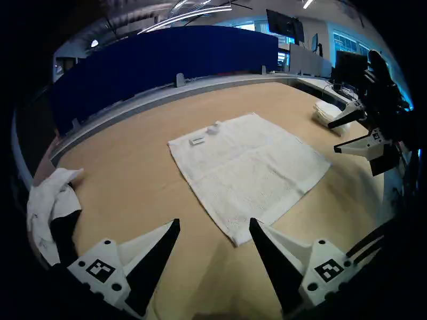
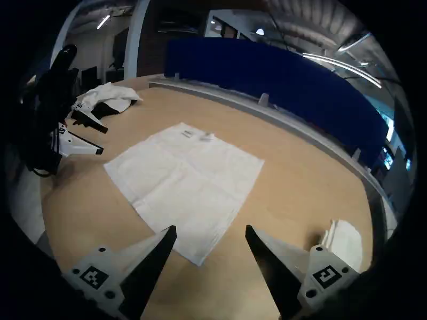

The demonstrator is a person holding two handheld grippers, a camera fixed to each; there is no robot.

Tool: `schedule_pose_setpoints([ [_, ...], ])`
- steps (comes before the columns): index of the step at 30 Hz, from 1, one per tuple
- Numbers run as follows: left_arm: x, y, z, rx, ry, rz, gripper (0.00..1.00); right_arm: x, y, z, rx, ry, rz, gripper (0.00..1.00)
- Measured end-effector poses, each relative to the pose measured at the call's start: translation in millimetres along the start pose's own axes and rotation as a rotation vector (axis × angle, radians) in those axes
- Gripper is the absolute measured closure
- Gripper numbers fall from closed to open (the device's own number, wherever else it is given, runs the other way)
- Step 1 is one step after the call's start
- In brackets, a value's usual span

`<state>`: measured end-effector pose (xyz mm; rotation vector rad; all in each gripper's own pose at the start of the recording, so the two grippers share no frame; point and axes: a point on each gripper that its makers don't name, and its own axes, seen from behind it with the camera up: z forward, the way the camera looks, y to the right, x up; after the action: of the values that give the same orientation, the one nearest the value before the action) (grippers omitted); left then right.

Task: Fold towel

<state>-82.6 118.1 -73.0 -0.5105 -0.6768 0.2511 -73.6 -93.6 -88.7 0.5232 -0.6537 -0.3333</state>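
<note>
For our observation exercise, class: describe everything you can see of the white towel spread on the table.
The white towel looks like soft terry cloth, roughly square, spread flat and unfolded on the tan table. Faint crease lines cross it. A small label sits near its far edge. One corner points toward the open left gripper, which grips nothing.

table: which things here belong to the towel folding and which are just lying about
Belongs to the job:
- spread towel, flat on the table
- left gripper, open
- right gripper, open

Just lying about:
- crumpled cloth at one edge of the table
- folded pile at the other side
- blue divider behind
</note>
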Motion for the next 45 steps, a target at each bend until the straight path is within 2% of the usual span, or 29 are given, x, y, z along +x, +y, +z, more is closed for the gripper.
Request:
schedule_pose_setpoints([
  [3, -8, 5.8, 5.0, -0.019, -0.019, 0.009, 0.03, -13, -3, 3.0, 0.011, -0.027, 0.003, 0.0],
  [15, -22, 15.8, 20.0, -0.05, -0.057, 0.042, 0.03, -36, -7, 7.4, 0.024, -0.081, 0.007, 0.02],
  [28, -33, 29.2, 28.5, -0.085, -0.101, 0.026, 0.04, -54, -14, 15.7, 0.059, -0.123, 0.045, 0.08],
  [35, -34, 31.1, 28.8, -0.093, -0.12, 0.022, 0.04, -59, -20, 19.3, 0.087, -0.144, 0.057, 0.22],
  [39, -34, 32.5, 29.0, -0.098, -0.14, 0.026, 0.08, -58, -22, 20.1, 0.092, -0.146, 0.062, 0.29],
  [45, -34, 40.1, 30.2, -0.116, -0.152, 0.051, 0.28, -57, -27, 19.9, 0.117, -0.154, 0.069, 0.45],
])
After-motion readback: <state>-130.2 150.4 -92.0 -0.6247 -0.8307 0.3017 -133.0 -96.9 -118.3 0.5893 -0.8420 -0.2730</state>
